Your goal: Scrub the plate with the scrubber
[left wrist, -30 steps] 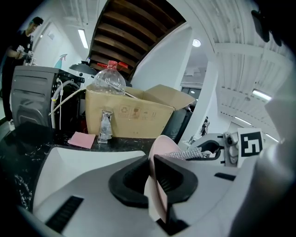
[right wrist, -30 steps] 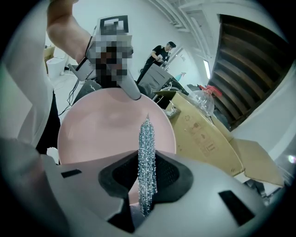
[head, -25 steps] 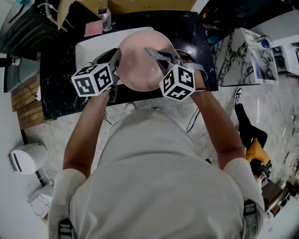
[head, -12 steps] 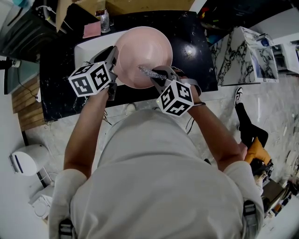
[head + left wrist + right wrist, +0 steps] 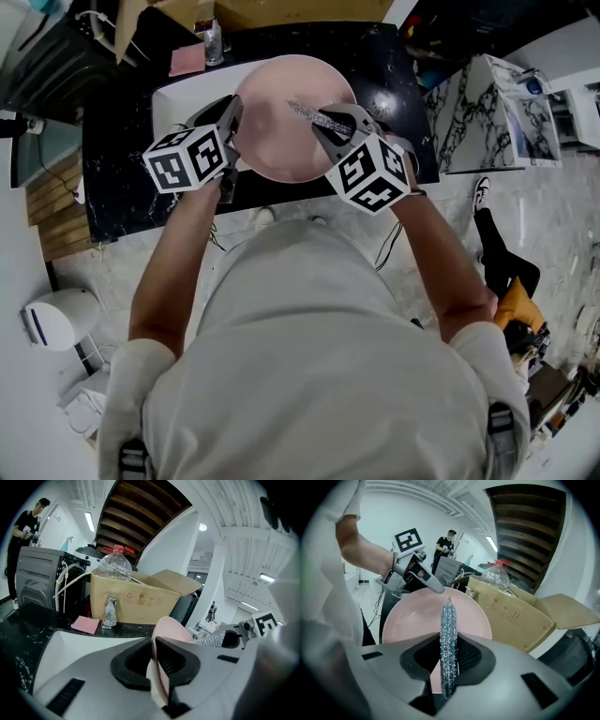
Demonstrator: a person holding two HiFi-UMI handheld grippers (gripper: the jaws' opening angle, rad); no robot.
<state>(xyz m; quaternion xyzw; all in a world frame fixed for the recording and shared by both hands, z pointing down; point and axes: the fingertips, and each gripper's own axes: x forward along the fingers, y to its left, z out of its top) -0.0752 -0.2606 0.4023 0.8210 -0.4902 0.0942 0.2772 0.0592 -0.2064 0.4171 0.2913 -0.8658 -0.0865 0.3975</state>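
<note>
Plate (image 5: pixel 292 117): pink, round and shallow, held over the white sink (image 5: pixel 183 94) at mid-worktop (image 5: pixel 122 178), its near rim reaching the front edge.

- Handling: judged stiff and smooth, likely slippery when wet and breakable if dropped. Best taken by the rim.
- Left gripper (image 5: pixel 153 657): jaws narrow, clamped on the left rim.
- Right gripper (image 5: pixel 448 660): jaws pinched on the scrubber (image 5: pixel 448 634), a flat steel-mesh pad that is light and springy, poised over the plate's face.
- Unclear: whether the scrubber touches the plate. The underside and the sink bowl are hidden.
</note>
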